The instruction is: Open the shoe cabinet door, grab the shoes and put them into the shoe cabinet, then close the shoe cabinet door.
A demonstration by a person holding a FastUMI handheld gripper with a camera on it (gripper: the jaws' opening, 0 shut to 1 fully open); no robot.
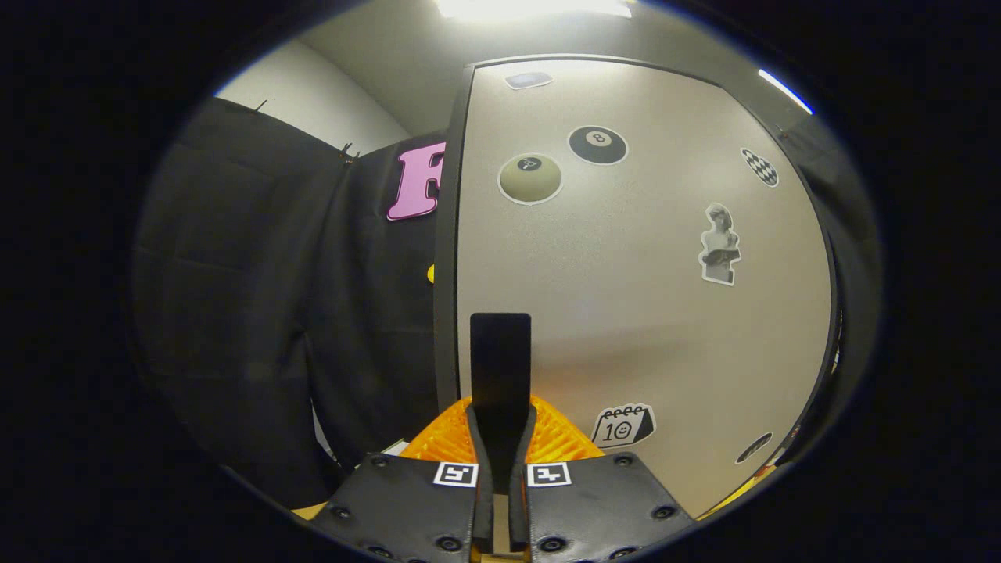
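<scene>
My hand-held gripper point(500, 438) has its two fingers pressed close together. A flat black tab point(500, 367) stands up between them, and I think it is the handle of the shoe cabinet door point(641, 297). Both fingers look like they squeeze it, but I can't be fully sure.

The door is right in front of me, very near. It is a big pale board with a dark rim and stickers on it. It stands tall, so its long way goes up and down. The tab sits low on the door, close to the door's left edge point(447, 258). Past that edge I see the black cloth wall.

Something orange with ridges point(559, 438) peeks out just behind my fingers. I can't tell what it is.

I think I am at the door step. The free edge is by my fingers, so the door would swing about its far right side. I can't tell if the shoes are inside.
</scene>
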